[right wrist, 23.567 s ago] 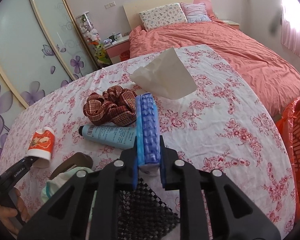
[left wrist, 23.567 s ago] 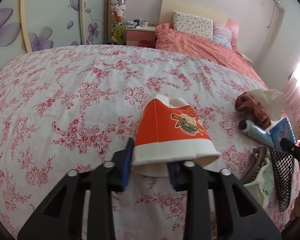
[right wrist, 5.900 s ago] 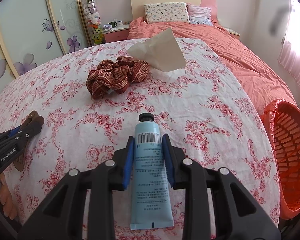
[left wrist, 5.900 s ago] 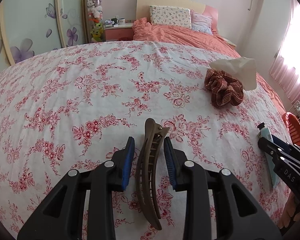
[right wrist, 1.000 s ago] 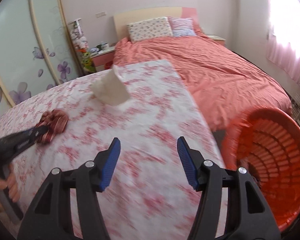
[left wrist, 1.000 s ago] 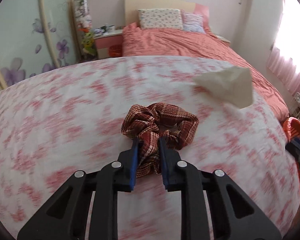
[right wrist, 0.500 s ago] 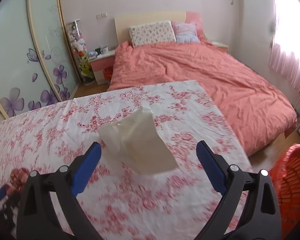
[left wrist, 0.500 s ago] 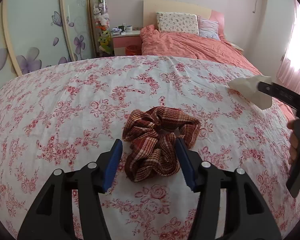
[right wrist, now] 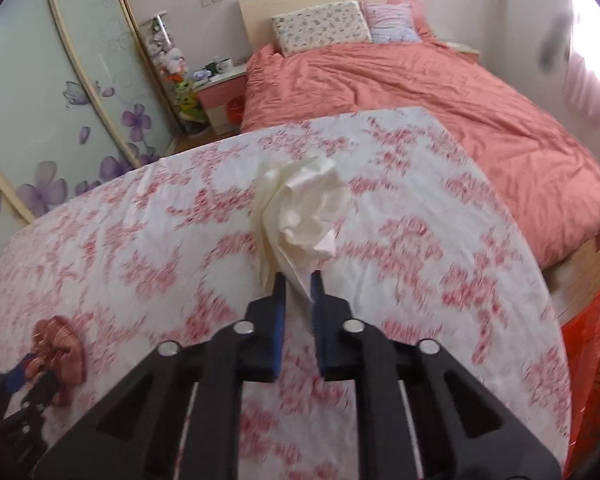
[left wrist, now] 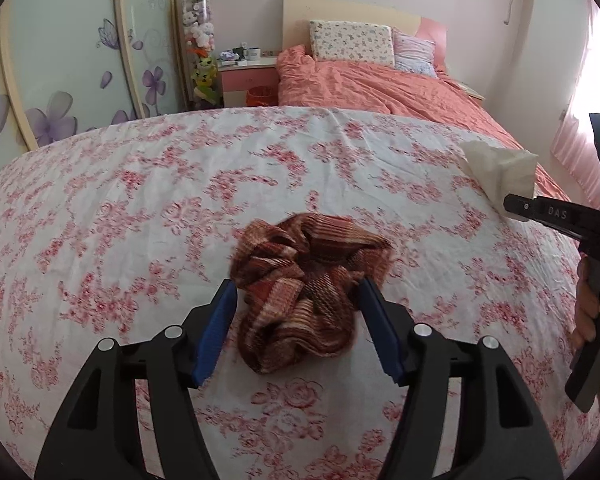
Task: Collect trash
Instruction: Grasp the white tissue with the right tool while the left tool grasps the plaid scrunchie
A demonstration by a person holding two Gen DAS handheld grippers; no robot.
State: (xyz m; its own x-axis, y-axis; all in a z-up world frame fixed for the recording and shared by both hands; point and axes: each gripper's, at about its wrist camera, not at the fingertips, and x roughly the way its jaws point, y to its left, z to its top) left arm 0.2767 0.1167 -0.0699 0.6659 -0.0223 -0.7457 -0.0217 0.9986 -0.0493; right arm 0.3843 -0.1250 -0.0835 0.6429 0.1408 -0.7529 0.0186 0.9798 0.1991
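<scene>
A brown plaid scrunchie (left wrist: 304, 288) lies on the floral tablecloth (left wrist: 140, 208). My left gripper (left wrist: 300, 320) is open, its blue pads on either side of the scrunchie, not squeezing it. The scrunchie also shows at the far left of the right wrist view (right wrist: 60, 352). My right gripper (right wrist: 298, 284) is shut on a crumpled white tissue (right wrist: 304, 216) and holds it over the cloth. In the left wrist view the tissue (left wrist: 500, 168) sits at the tip of the right gripper (left wrist: 516, 206).
An orange mesh basket (right wrist: 592, 360) stands off the table's right edge. A bed with a salmon quilt (right wrist: 420, 80) lies beyond the table. A wardrobe with flower doors (left wrist: 60, 60) and a pink nightstand (left wrist: 246, 80) stand at the back left.
My right gripper has closed on the tissue, which has crumpled between the pads. My left gripper has stayed open around the scrunchie and moved slightly closer to it.
</scene>
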